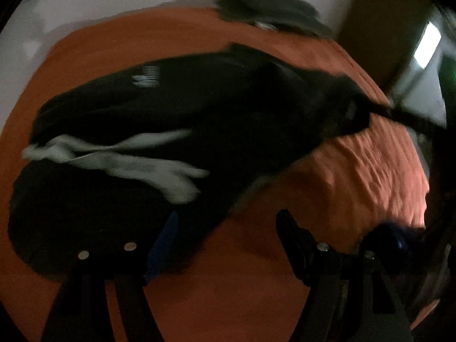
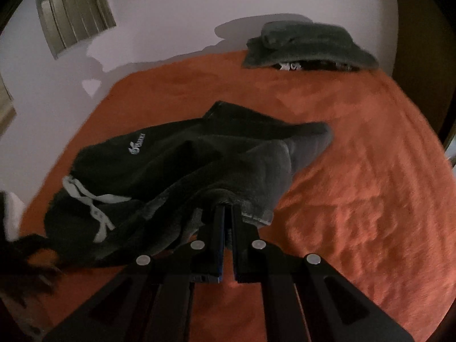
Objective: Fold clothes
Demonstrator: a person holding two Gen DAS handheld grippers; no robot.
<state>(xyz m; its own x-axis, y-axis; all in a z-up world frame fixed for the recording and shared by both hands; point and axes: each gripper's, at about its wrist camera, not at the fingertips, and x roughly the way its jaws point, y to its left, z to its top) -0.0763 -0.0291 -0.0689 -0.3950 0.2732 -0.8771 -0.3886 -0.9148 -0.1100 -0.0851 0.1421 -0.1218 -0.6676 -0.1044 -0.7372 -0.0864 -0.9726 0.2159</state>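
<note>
A pair of black drawstring shorts (image 2: 159, 171) is seen crumpled on an orange bedspread (image 2: 356, 171), filling the centre and lower left of the right wrist frame. A small white logo (image 2: 136, 147) is printed near the upper left of the garment, and a white drawstring (image 2: 91, 202) is looped across the waistband at the lower left. One grey-lit fold of the fabric is lifted toward the lower centre of the frame, where it is pinched between the nearly closed fingers of the right gripper (image 2: 226, 213). In the blurred left wrist view the same shorts (image 1: 199, 108) are spread across the middle of the frame, with the drawstring (image 1: 128, 156) smeared at centre left. The left gripper (image 1: 228, 228) is held wide apart at the bottom of that frame; its left finger is over the dark cloth, its right finger over bare bedspread, and nothing is gripped. A pile of dark grey clothing (image 2: 307, 45) is stacked at the far edge of the bed, upper right, against a pale wall (image 2: 185, 14). A barred window (image 2: 74, 8) is visible at upper left.
</note>
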